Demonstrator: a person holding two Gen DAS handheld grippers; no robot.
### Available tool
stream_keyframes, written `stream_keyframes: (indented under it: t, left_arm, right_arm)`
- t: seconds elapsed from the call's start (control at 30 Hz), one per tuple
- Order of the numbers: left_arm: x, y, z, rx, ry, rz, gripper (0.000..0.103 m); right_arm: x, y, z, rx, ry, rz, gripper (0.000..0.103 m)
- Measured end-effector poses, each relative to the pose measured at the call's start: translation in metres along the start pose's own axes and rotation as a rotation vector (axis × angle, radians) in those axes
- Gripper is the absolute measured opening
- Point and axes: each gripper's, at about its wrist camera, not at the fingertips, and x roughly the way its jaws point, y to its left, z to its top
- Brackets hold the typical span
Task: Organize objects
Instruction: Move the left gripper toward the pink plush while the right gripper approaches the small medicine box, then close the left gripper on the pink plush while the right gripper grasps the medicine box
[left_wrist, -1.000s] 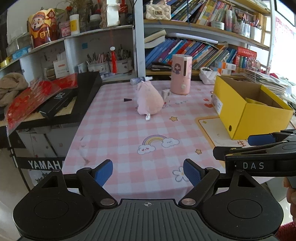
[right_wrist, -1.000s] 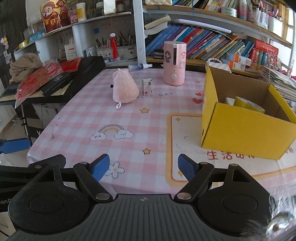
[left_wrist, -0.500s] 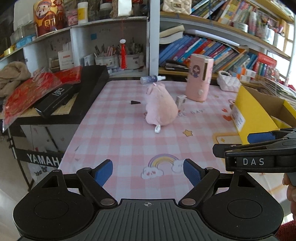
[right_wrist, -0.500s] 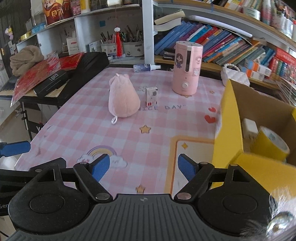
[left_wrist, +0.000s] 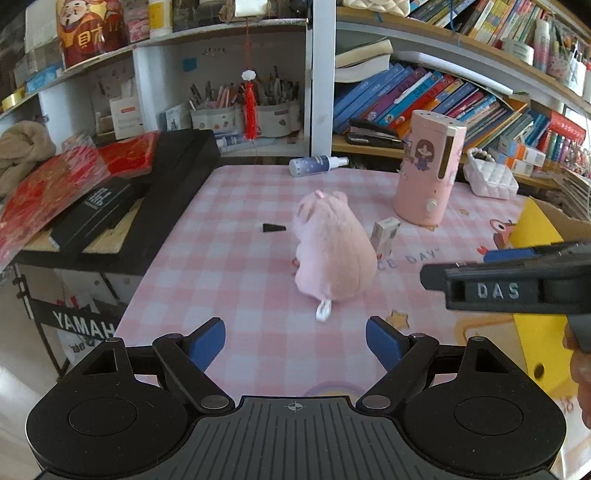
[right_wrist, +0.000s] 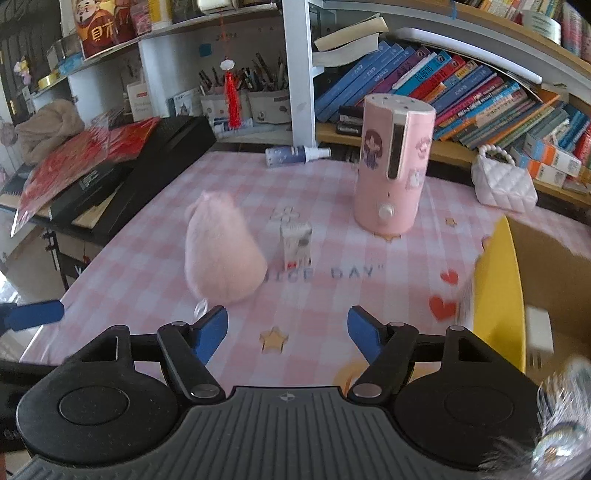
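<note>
A pink plush toy (left_wrist: 332, 247) (right_wrist: 221, 254) sits in the middle of the pink checked tablecloth (left_wrist: 236, 266). Beside it stands a small white box (left_wrist: 384, 234) (right_wrist: 295, 245), and behind that a tall pink cylinder (left_wrist: 428, 170) (right_wrist: 391, 166). A blue spray bottle (left_wrist: 317, 165) (right_wrist: 295, 155) lies at the table's far edge. My left gripper (left_wrist: 295, 341) is open and empty, just short of the plush. My right gripper (right_wrist: 288, 332) is also empty; its jaws are closing, with nothing between them. One of its fingers (left_wrist: 509, 254) shows in the left wrist view.
A yellow cardboard box (right_wrist: 498, 295) (left_wrist: 535, 236) stands open at the right. A black keyboard case (left_wrist: 162, 192) with red packets flanks the table's left. A small black cone (left_wrist: 272, 228) lies left of the plush. Bookshelves (right_wrist: 443, 85) rise behind, with a white quilted bag (right_wrist: 504, 184).
Both grippers have moved forward over the table, so the plush, small box and pink cylinder loom larger. The right gripper's jaws have narrowed a little. The yellow box has slid to the right edge.
</note>
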Motion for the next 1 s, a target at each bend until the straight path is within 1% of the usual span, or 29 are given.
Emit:
stream_keyframes:
  t: [0.17, 0.27, 0.3, 0.43, 0.6, 0.7, 0.73, 0.77, 0.8, 0.83, 0.93, 1.0]
  left_arm:
    - [0.024, -0.006, 0.015, 0.009, 0.008, -0.004, 0.086]
    - [0.037, -0.009, 0.022, 0.009, 0.016, -0.006, 0.086]
    - [0.041, -0.009, 0.024, 0.008, 0.019, -0.006, 0.086]
    - [0.055, -0.011, 0.028, 0.006, 0.036, -0.007, 0.086]
    - [0.065, -0.012, 0.032, 0.007, 0.052, -0.018, 0.085]
    - [0.068, -0.015, 0.033, 0.017, 0.052, -0.028, 0.086]
    - [0.069, -0.016, 0.034, 0.022, 0.053, -0.03, 0.086]
    - [0.071, -0.016, 0.035, 0.024, 0.054, -0.031, 0.085]
    - [0.073, -0.017, 0.036, 0.024, 0.054, -0.033, 0.086]
    - [0.074, -0.017, 0.037, 0.024, 0.054, -0.035, 0.086]
    - [0.08, -0.02, 0.041, 0.023, 0.051, -0.044, 0.086]
    - [0.086, -0.023, 0.043, 0.024, 0.05, -0.048, 0.085]
  right_arm:
    - [0.03, -0.008, 0.028, -0.029, -0.002, -0.011, 0.069]
    - [0.051, -0.012, 0.04, -0.054, 0.02, -0.021, 0.067]
    - [0.059, -0.012, 0.043, -0.066, 0.032, -0.023, 0.066]
    - [0.089, -0.013, 0.051, -0.102, 0.074, -0.022, 0.059]
    - [0.117, -0.009, 0.056, -0.149, 0.115, -0.014, 0.059]
    - [0.13, -0.008, 0.058, -0.169, 0.125, -0.008, 0.054]
    - [0.135, -0.008, 0.06, -0.172, 0.124, -0.001, 0.048]
    - [0.137, -0.008, 0.06, -0.172, 0.12, 0.013, 0.037]
    - [0.138, -0.008, 0.061, -0.175, 0.117, 0.024, 0.031]
    - [0.138, -0.009, 0.062, -0.179, 0.114, 0.033, 0.028]
    - [0.128, -0.013, 0.063, -0.161, 0.078, 0.042, 0.028]
    - [0.118, -0.017, 0.064, -0.152, 0.052, 0.032, 0.028]
